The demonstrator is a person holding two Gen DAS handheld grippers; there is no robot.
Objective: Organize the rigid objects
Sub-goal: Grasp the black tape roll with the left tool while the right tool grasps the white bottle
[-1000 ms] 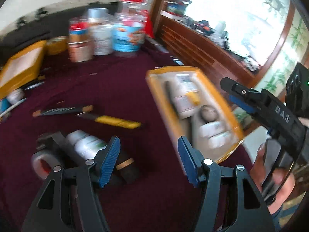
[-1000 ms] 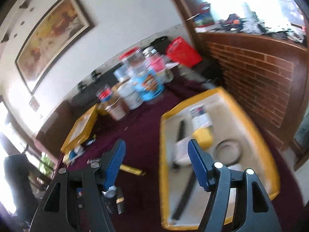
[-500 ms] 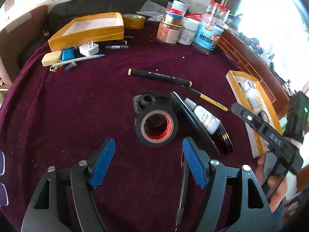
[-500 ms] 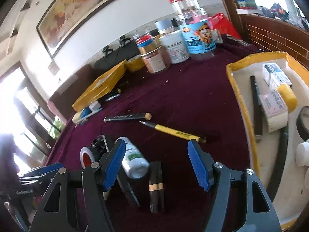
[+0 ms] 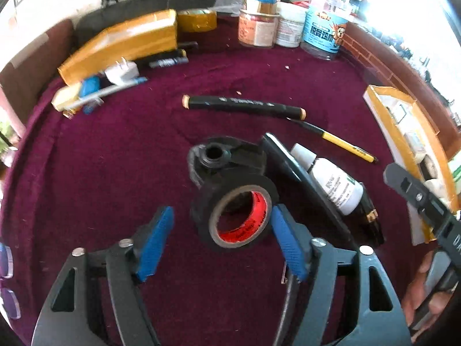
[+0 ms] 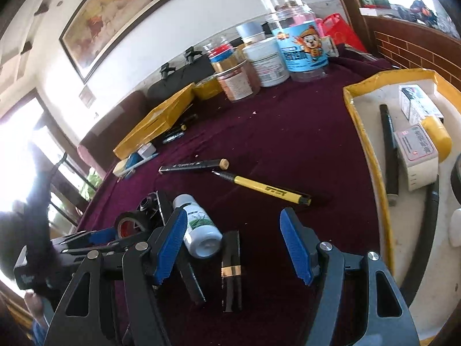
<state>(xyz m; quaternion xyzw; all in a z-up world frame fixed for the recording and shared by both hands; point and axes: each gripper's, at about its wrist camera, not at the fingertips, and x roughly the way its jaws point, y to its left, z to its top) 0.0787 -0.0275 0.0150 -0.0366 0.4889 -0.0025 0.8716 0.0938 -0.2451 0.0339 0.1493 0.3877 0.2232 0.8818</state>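
Left tool [image 5: 222, 240], jaws just closing, now straddles black tape roll [image 5: 234, 212].

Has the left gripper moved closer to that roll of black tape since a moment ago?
Yes. The left gripper has come forward and down over the cloth; the black tape roll now sits between its closing jaws, right pad nearly touching.

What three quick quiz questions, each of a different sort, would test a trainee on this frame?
1. True or false: the black tape roll stands on edge between the left hand-held gripper pads.
2. Which lies nearest the black marker? A) yellow pen B) white charger C) white bottle
3. Fill in: the yellow tray holding sorted items sits on the ___ cloth.

Key: 1 true; 2 A; 3 maroon.
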